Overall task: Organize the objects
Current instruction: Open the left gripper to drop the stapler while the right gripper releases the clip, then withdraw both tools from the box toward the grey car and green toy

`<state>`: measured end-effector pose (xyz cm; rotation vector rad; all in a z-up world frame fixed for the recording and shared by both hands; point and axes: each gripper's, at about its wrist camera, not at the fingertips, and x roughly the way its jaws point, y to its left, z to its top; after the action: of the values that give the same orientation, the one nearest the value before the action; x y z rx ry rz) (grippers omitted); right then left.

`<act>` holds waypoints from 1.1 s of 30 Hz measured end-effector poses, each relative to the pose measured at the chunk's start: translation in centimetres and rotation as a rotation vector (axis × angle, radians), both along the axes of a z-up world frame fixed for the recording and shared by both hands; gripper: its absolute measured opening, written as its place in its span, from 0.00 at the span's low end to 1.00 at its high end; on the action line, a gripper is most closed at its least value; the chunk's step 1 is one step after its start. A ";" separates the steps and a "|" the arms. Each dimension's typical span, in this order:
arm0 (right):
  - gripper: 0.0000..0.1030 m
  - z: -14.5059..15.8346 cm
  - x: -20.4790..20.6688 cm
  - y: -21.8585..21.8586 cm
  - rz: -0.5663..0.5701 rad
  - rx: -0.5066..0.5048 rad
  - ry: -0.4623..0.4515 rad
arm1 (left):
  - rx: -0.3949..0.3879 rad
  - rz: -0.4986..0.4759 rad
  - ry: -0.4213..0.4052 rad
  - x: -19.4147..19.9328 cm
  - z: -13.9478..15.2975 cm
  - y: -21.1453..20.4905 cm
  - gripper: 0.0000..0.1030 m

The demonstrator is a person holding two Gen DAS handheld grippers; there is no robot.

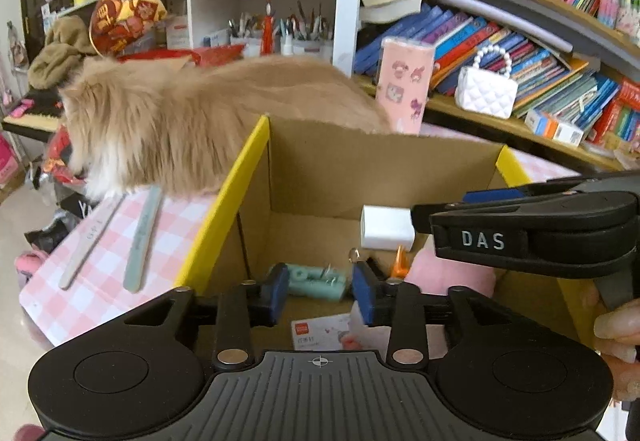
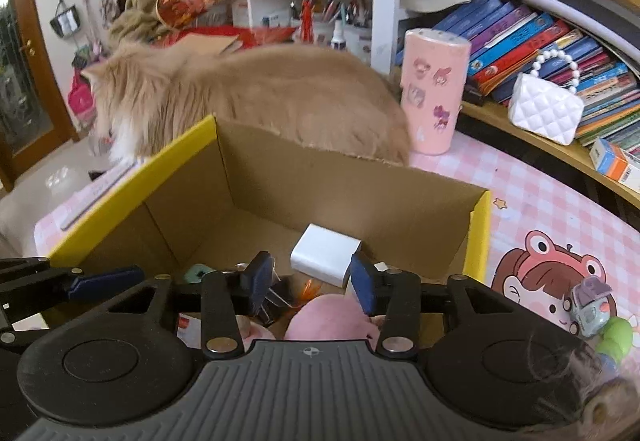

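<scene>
Currently both tools are hovering over the cardboard box (image 2: 320, 177), jaws apart, gripping nothing. Left tool (image 1: 320, 291), right tool (image 2: 312, 283). Nail files (image 1: 142, 237) are lying on the counter (image 1: 80, 281), left of the left tool; approach low, avoiding the cat (image 1: 200, 121).

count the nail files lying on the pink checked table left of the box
2. Both lie side by side on the table left of the cardboard box: a pale beige nail file on the outside, a grey-green nail file nearer the box. The cat may hide others.
</scene>
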<state>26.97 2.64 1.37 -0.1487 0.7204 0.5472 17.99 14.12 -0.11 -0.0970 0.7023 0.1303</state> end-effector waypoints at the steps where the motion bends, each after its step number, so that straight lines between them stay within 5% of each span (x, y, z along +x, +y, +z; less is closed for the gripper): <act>1: 0.40 0.3 -0.3 -0.2 -0.011 0.009 -0.010 | 0.005 0.002 -0.011 -0.3 0.3 0.0 0.42; 4: 0.40 1.4 -1.3 -1.0 -0.052 0.043 -0.048 | 0.010 0.006 -0.051 -1.2 1.2 0.1 0.51; 16: 0.40 4.1 -7.4 -3.6 -0.136 0.080 -0.151 | -0.004 0.013 -0.132 -6.1 3.3 0.8 0.58; 33: 0.51 0.8 -18.6 -5.9 -0.238 -0.011 -0.132 | 0.030 0.003 -0.049 -14.9 1.3 0.4 0.77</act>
<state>8.33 -3.30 2.18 -0.1064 0.6027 0.3033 3.11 14.49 1.20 -0.0728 0.6511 0.1407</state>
